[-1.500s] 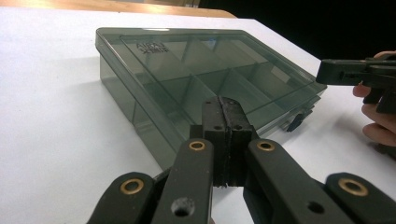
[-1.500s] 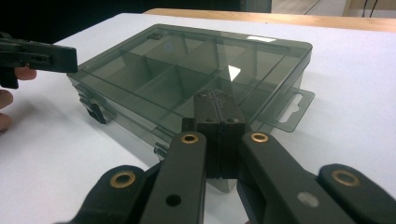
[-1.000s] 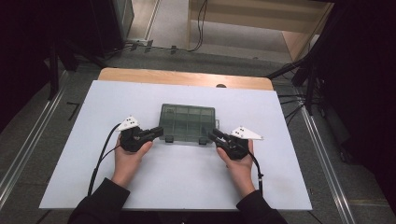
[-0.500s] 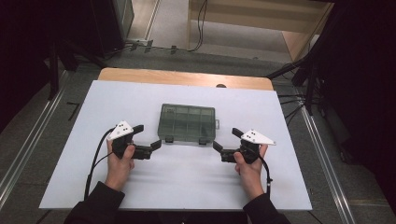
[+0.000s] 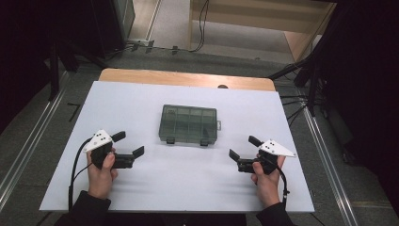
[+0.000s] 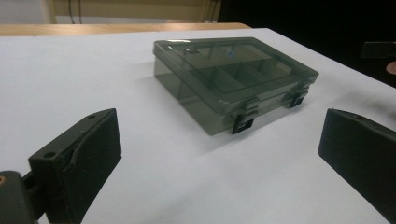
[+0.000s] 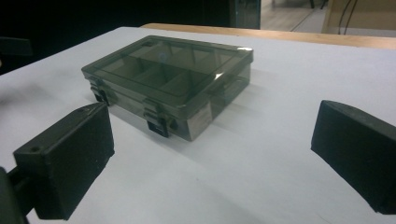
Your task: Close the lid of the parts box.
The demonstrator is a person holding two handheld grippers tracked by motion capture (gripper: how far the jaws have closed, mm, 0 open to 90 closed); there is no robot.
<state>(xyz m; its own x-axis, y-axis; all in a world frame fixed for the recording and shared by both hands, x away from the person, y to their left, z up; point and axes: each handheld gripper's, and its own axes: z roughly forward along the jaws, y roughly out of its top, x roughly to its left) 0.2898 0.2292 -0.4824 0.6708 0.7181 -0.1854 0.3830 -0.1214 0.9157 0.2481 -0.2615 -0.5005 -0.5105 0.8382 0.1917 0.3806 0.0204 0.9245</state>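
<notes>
A smoke-grey clear plastic compartment box [image 5: 189,124] lies shut in the middle of the white table top [image 5: 141,99], its two black latches on the near side. My left gripper [image 5: 128,143] stands open to the box's near left, well apart from it. My right gripper [image 5: 244,147] stands open to the box's near right, also apart. In the left gripper view the box [image 6: 233,74] lies ahead past the open left gripper [image 6: 219,163]. The right gripper view has the box [image 7: 173,79] ahead of the open right gripper [image 7: 212,156]. Nothing is held between either pair of jaws.
A wooden strip [image 5: 188,79] runs along the table's far edge. Metal rails [image 5: 28,141] flank the table on both sides, and cables [image 5: 202,23] lie on the floor beyond. Bare white table surrounds the box on all sides.
Both grippers have drawn back from the box's near corners, toward the person and outward. Their jaws now stand wide apart. The box has not moved.
</notes>
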